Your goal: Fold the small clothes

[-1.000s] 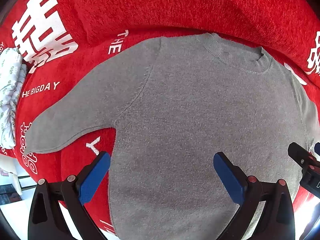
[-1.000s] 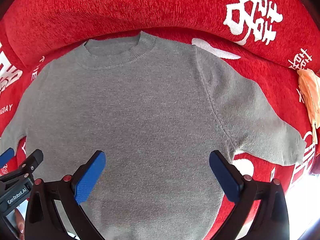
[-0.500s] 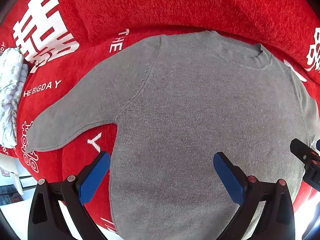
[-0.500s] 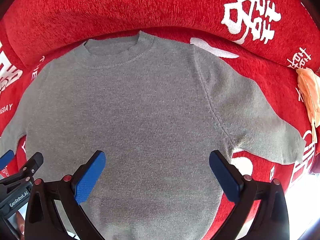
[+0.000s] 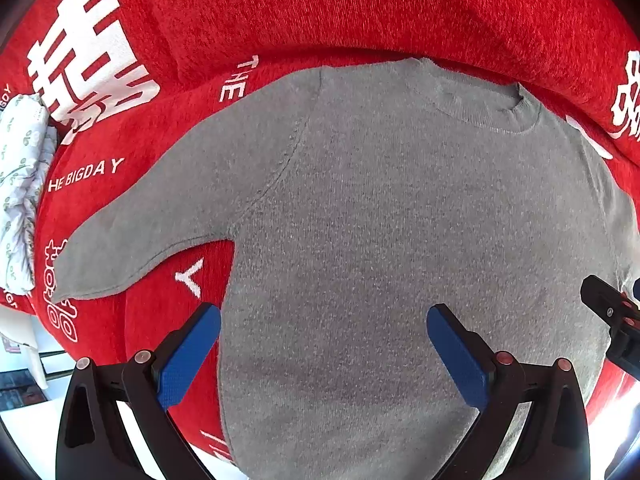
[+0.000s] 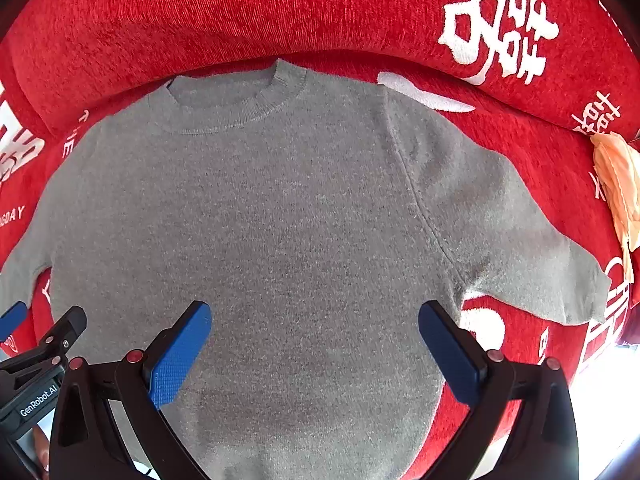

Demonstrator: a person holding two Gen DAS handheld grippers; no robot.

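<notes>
A small grey knit sweater (image 5: pixel 380 220) lies flat and face up on a red sofa cover, collar (image 5: pixel 480 104) away from me, both sleeves spread out. It also shows in the right wrist view (image 6: pixel 260 220). My left gripper (image 5: pixel 324 344) is open and empty, hovering over the sweater's lower left part, with the left sleeve (image 5: pixel 152 224) off to its left. My right gripper (image 6: pixel 316 340) is open and empty over the lower right part, with the right sleeve (image 6: pixel 520 240) to its right. Each gripper shows at the edge of the other's view.
The red cover (image 5: pixel 320 12) with white lettering rises into a backrest behind the collar. A white floral cloth (image 5: pixel 20 184) lies at the far left. A peach cloth (image 6: pixel 616 184) lies at the far right. The seat's front edge runs just below the grippers.
Both grippers have drifted slightly back and down from the sweater; the view shifts a little. The sweater has not moved and both grippers stay open.
</notes>
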